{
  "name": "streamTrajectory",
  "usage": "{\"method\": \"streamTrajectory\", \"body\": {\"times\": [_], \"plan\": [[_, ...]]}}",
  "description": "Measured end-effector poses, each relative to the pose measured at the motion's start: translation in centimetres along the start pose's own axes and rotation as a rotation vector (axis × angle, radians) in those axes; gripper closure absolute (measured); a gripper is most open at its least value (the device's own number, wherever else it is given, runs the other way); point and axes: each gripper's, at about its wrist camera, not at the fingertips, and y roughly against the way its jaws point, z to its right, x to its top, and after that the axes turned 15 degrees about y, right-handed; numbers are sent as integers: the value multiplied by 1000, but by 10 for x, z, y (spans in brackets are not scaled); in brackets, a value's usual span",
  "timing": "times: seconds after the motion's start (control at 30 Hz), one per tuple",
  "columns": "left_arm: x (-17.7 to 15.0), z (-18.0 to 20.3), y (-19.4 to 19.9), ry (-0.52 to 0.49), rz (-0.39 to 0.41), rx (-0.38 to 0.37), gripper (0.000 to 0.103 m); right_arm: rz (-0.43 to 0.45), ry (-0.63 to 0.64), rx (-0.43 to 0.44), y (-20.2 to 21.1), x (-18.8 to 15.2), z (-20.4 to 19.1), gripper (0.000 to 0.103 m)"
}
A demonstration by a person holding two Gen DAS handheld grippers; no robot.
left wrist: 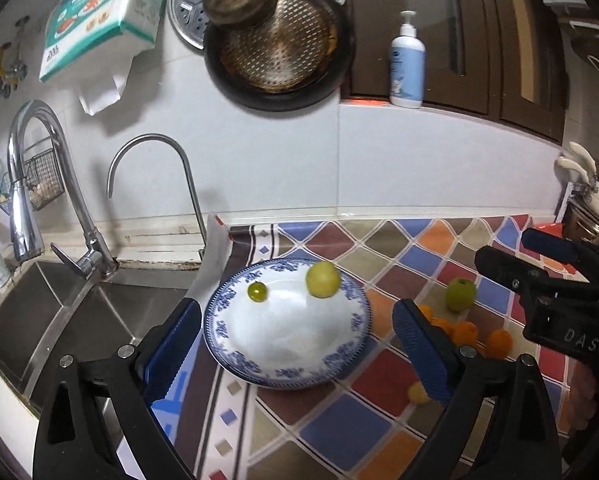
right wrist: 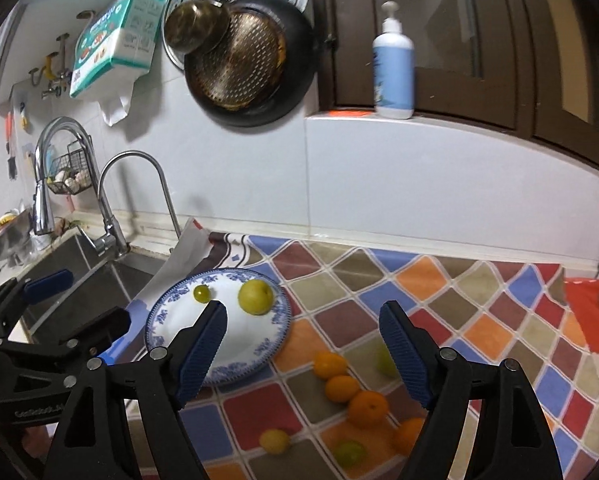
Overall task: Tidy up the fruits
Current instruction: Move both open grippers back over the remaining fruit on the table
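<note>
Both grippers hang open-fingered and empty; the loose round orange citrus fruits point(right wrist: 341, 388) lie nearer the right gripper point(right wrist: 303, 348), right of the blue-patterned white plate point(right wrist: 159, 320).

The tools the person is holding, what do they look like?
Both tools, the left tool and the right tool, look alike: black plastic frames with silver round bolts, ending in two long fingers covered in blue ribbed pads. Pale lettering is printed on the black bodies.
</note>
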Motion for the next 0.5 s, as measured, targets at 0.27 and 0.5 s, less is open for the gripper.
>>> {"method": "streamTrajectory", "body": {"times": [0.27,0.5], "plan": [[-27,30,18,11,-13,-4,5,4,20,-1,29,-23,19,24],[-54,54,20,-10,-51,11,5,-30,37,27,37,-49,38,24]]}}
